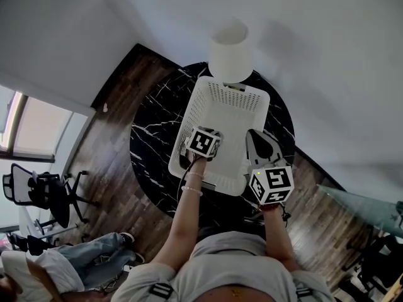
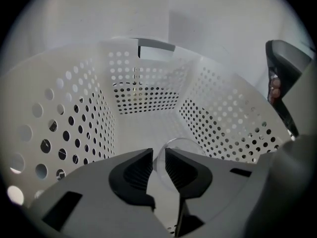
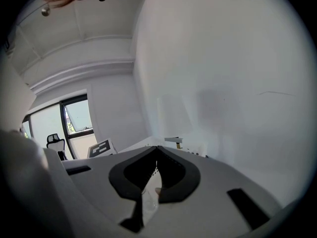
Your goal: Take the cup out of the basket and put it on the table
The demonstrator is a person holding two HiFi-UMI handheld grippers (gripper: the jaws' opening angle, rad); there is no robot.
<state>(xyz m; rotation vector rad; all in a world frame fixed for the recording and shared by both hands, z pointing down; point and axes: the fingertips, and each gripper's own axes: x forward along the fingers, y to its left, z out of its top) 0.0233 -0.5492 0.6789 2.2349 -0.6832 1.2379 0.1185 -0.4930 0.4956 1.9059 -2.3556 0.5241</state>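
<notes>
Tool, right: the right gripper (image 3: 156,150) is held outside the basket (image 1: 234,100), by its near right side. Its jaws are closed tip to tip with nothing between them, and it is pointed up at a bare wall.
Tool, left: the left gripper (image 2: 158,155) is held down inside the basket. Its jaws are narrowed to a slim gap in which the thin wall of the cup (image 2: 182,145) is caught, one jaw outside the rim and one inside.
Cup: clear plastic or glass, seen low in the basket at its near end. Whether it is off the basket floor cannot be told.
Basket: white and perforated, set on the table (image 1: 154,137). Nothing else is seen in it.
Table: a round black marbled top, with bare surface showing to the left of the basket and at its right edge.
Done, as judged: the basket is reached into and the cup is taken by its rim.
Left, as judged: the cup is not yet clear of the basket. It is to be lifted over the wall, set upright on bare table and let go.
</notes>
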